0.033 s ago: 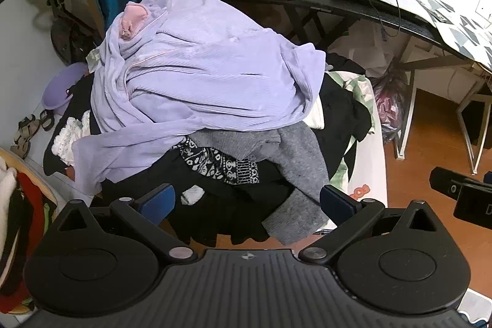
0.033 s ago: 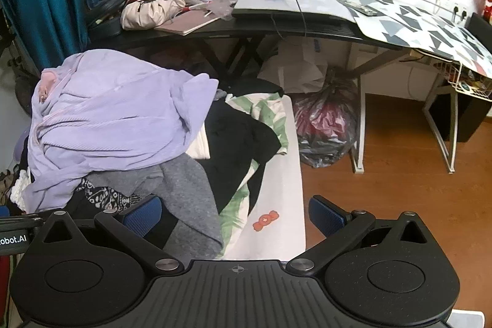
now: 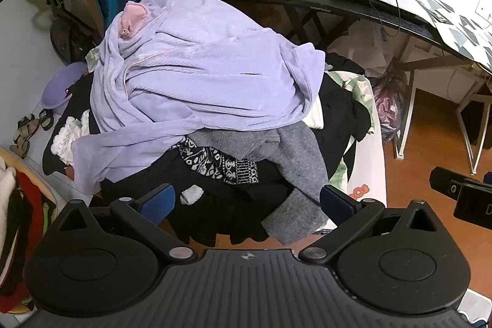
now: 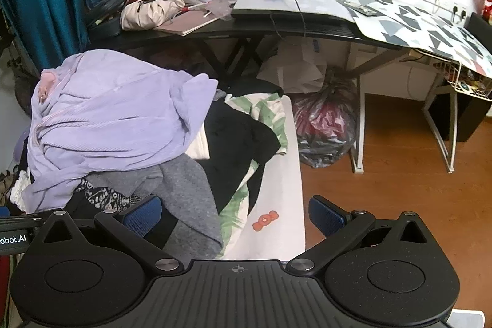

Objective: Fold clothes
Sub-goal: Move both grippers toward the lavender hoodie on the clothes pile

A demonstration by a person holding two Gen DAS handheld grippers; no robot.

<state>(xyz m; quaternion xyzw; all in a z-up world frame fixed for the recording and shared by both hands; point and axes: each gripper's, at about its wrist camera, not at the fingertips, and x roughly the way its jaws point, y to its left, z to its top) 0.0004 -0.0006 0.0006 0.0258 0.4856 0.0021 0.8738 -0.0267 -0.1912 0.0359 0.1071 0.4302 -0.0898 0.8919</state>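
1. Left wrist view: the left gripper (image 3: 247,200) hangs with its jaws spread wide and nothing between them, just short of the near edge of a heap of clothes (image 3: 215,119).
2. Right wrist view: the right gripper (image 4: 235,212) is likewise wide apart and empty, over the near right side of the heap, where a white surface (image 4: 276,229) shows bare.
3. The clothes lie unfolded on that surface. A purple robe (image 3: 200,76) is draped over the top; a grey sweater (image 3: 295,162) spills toward the near edge, above black garments (image 3: 215,214) and a patterned piece (image 3: 221,163).
4. Judging by this, the folding has not begun; the step in hand is choosing and reaching for a first garment.
5. The next move likely calls for pinching one piece only, probably the robe since it lies uppermost, and lifting it free without dragging the pile along.
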